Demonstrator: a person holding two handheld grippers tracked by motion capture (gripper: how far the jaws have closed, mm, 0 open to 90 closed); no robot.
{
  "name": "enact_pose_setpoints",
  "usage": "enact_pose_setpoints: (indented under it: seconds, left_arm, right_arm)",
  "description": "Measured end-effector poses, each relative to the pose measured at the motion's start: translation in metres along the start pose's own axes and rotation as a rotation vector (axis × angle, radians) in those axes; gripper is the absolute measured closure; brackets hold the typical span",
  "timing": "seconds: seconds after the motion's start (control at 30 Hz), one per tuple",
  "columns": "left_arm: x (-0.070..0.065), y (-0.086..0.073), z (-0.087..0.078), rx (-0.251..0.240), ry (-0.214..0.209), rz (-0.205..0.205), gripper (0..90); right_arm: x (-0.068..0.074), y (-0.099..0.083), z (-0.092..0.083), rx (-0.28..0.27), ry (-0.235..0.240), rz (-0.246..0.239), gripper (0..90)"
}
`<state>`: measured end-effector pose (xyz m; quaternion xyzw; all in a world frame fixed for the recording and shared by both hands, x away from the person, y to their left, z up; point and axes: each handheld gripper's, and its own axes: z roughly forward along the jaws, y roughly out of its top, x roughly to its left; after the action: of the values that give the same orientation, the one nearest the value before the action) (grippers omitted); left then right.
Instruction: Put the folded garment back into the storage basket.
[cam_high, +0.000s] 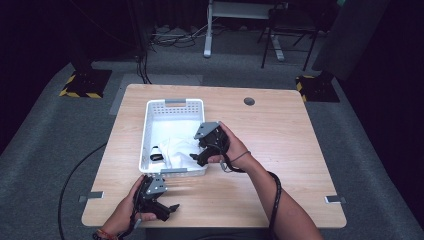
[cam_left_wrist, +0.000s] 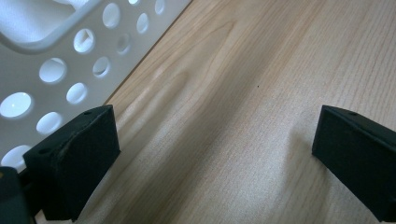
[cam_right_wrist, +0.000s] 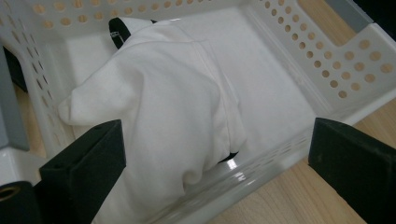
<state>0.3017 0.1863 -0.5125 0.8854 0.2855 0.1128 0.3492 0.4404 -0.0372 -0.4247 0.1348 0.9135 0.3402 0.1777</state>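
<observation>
The white garment (cam_high: 177, 150) lies bunched inside the white plastic basket (cam_high: 150, 120), which sits on the left half of the wooden worktop (cam_high: 280, 150).

The high view shows the layout. The right gripper (cam_high: 200, 156) hangs over the basket's near right corner, just above the cloth. The left gripper (cam_high: 169, 210) rests low near the front edge of the worktop, just in front of the basket and apart from it.

The right gripper view adds detail. The garment (cam_right_wrist: 163, 107) is soft, matt fabric, humped in the middle, with a stitched seam running down it and a dark band with a label at its far end. It rests against the near wall of the basket (cam_right_wrist: 355, 60), a rigid moulded shell with rows of round perforations and a grey handle insert. The right jaws stand wide apart, holding nothing, with the cloth between and beyond them.

The left gripper view shows fine pale wood grain on the worktop (cam_left_wrist: 243, 93) and the perforated basket wall (cam_left_wrist: 60, 70) at close range. The left jaws are likewise spread, empty, over bare wood.
</observation>
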Motion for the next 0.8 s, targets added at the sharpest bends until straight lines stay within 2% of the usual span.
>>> enact_pose_setpoints:
  seconds: [0.27, 0.53, 0.8]
  left_arm:
    - [0.0, 0.0, 0.0, 0.0, -0.001, 0.0, 0.7]
    - [0.0, 0.0, 0.0, -0.001, -0.001, 0.0, 0.7]
    - [0.0, 0.0, 0.0, 0.0, -0.001, 0.0, 0.7]
  right_arm:
    - [-0.003, -0.01, -0.016, -0.002, -0.011, -0.018, 4.3]
    - [-0.004, -0.02, -0.029, -0.011, -0.011, -0.009, 4.3]
    - [-0.004, -0.025, -0.039, -0.02, -0.031, -0.013, 4.3]
